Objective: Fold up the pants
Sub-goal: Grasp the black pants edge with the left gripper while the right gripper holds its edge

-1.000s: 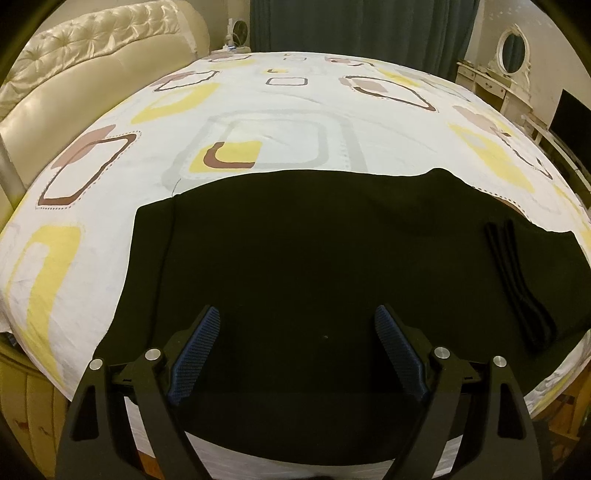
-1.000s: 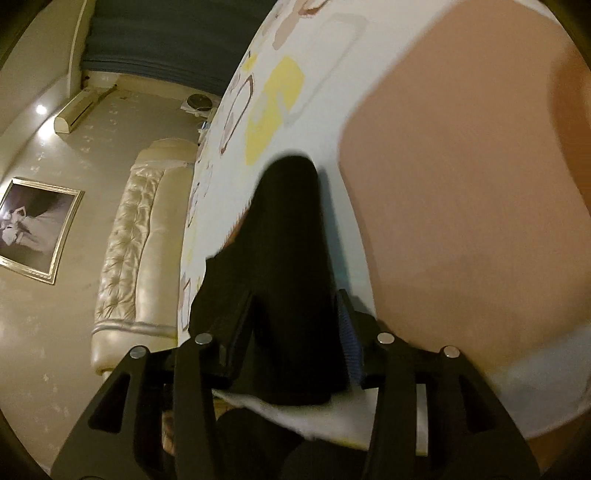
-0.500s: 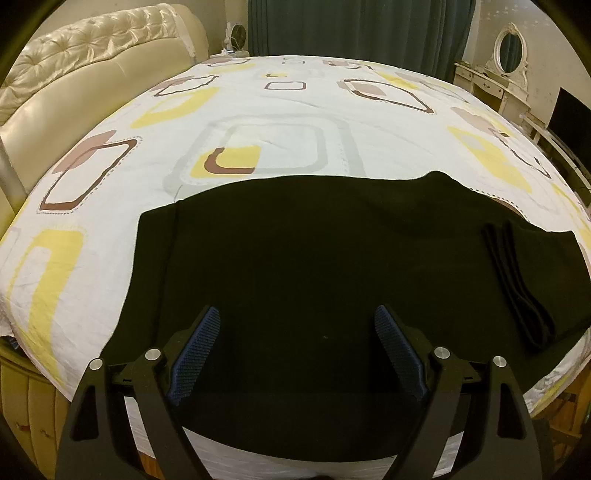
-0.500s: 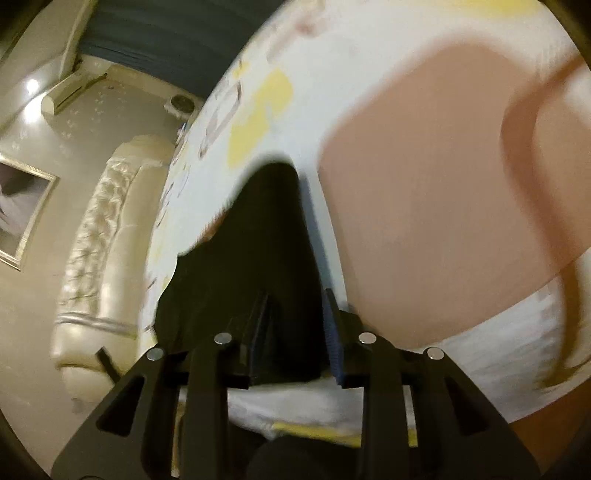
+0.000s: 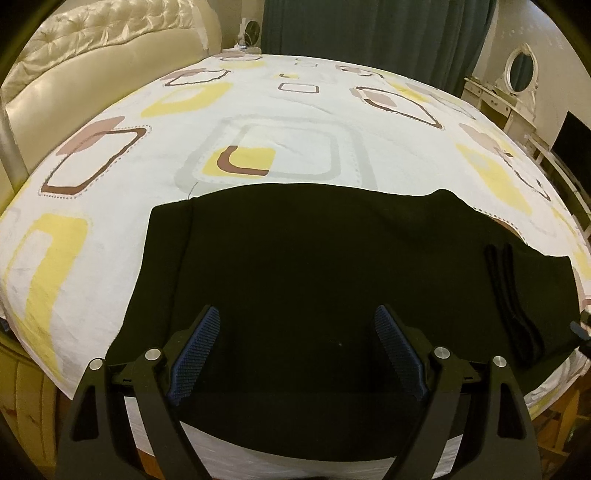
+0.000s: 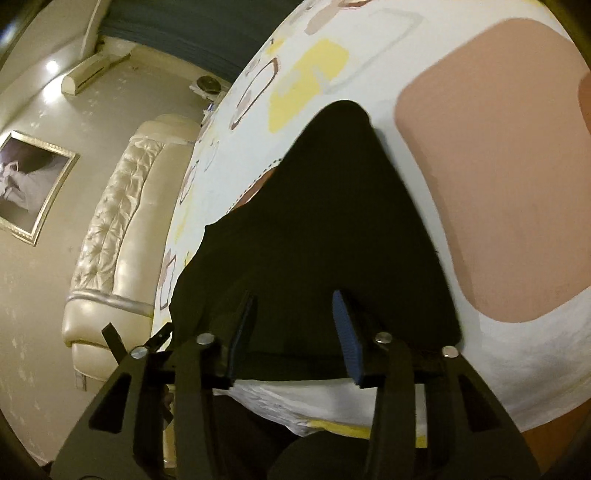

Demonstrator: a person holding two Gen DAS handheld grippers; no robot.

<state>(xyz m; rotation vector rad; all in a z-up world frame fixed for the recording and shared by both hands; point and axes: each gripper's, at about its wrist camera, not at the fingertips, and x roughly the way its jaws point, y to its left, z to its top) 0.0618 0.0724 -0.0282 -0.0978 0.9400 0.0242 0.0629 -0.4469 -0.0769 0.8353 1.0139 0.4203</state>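
- The black pants (image 5: 332, 266) lie flat on the patterned bedsheet (image 5: 280, 122), long axis left to right — waistband (image 5: 513, 306) toward the right.
- Left gripper (image 5: 297, 345) hovers over the middle, jaws wide apart, empty.
- Right gripper (image 6: 291, 328) sits nearer the pants' end, jaws apart astride the cloth — not visibly pinching.

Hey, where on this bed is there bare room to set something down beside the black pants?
Bare bedsheet runs beyond the black pants' far edge, up to the curtain. A second patch lies left of the pants, toward the headboard. The near edge is crowded: pants cover it, with the open left gripper over them and the right gripper at their end.
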